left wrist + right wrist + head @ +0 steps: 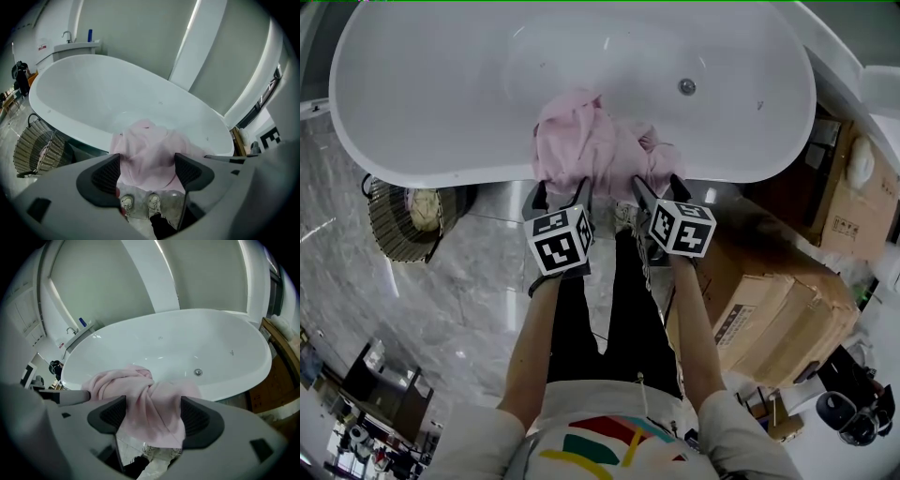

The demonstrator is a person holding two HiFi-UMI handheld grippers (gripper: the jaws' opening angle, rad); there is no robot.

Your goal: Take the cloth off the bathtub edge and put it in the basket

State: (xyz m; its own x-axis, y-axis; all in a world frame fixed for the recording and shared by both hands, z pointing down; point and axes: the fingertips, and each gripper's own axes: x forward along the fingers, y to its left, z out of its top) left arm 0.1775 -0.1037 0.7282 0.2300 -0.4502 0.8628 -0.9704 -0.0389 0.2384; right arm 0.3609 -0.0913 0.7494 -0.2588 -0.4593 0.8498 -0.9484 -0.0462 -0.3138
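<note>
Left gripper (560,195) stands with its jaws spread wide, and in its own view (147,168) I see the pink cloth (147,150) hanging between the two dark pads without either pad pressing on it. On my right gripper (659,192) the jaws are just as far apart; its view (152,413) shows a fold of the cloth (150,399) draped in the gap, touching neither pad firmly.

From the head view, the cloth (591,145) lies bunched over the near edge of the white bathtub (441,164), part of it inside the tub and part spilling down the outer side toward me. Both grippers sit just beside its lower hem, at about 6 o'clock from the bundle, side by side. The tub's drain (686,86) is at roughly 2 o'clock from the cloth.

The woven basket (398,220) rests on the marble floor (478,309), tucked partly beneath the tub rim, at about 8 o'clock from the cloth and well apart from it; something pale lies inside. My left gripper view catches the basket (35,147) at 9 o'clock. Cardboard boxes (787,319) are stacked at 4 o'clock from the grippers.
</note>
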